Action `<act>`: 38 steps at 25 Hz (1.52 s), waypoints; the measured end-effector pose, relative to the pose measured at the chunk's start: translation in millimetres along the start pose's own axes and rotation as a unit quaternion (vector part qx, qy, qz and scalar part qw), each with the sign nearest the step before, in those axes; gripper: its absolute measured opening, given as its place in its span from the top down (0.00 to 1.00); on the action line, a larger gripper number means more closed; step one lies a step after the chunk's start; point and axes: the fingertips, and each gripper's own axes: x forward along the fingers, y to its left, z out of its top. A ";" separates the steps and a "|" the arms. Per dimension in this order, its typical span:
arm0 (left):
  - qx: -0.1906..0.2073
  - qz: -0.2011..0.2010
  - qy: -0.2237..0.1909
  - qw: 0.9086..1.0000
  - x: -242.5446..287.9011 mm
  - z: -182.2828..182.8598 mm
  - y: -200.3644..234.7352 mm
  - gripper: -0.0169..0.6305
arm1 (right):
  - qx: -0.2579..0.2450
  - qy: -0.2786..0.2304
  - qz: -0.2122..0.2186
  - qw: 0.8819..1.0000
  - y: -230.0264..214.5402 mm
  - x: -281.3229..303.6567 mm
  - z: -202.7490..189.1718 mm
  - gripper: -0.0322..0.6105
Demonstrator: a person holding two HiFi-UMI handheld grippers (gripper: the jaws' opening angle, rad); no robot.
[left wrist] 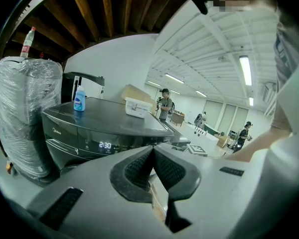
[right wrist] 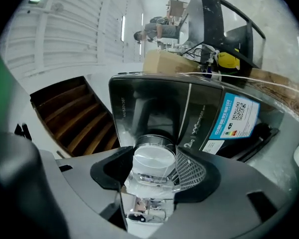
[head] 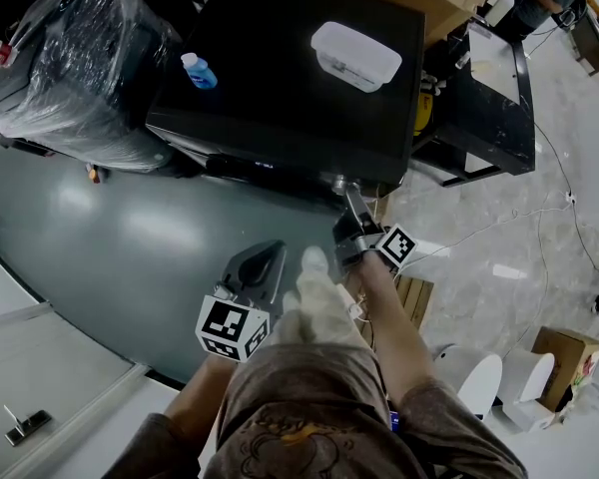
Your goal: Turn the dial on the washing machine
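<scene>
The black washing machine [head: 280,98] stands ahead, its front panel facing me. At the panel's right end sits the round silver dial [head: 336,181]. My right gripper [head: 345,198] reaches onto it; in the right gripper view the dial [right wrist: 153,157] fills the gap between the jaws, and both pads [right wrist: 188,169] press its sides. My left gripper [head: 263,265] hangs lower and to the left, away from the machine, pointing at its panel [left wrist: 89,133]. The left gripper [left wrist: 152,156] has its jaws meeting in a V with nothing between them.
A blue detergent bottle [head: 199,72] and a white plastic box [head: 355,55] rest on the machine's lid. A plastic-wrapped appliance [head: 75,63] stands to the left, a black metal table [head: 499,108] to the right. The lit display [left wrist: 104,145] glows on the panel. A cardboard box [head: 564,362] lies at lower right.
</scene>
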 end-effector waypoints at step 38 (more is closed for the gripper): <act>-0.013 0.024 -0.041 0.999 -10.8 31.0 10.6 0.97 | -0.435 0.114 -0.300 0.841 19.1 5.7 -9.2 0.53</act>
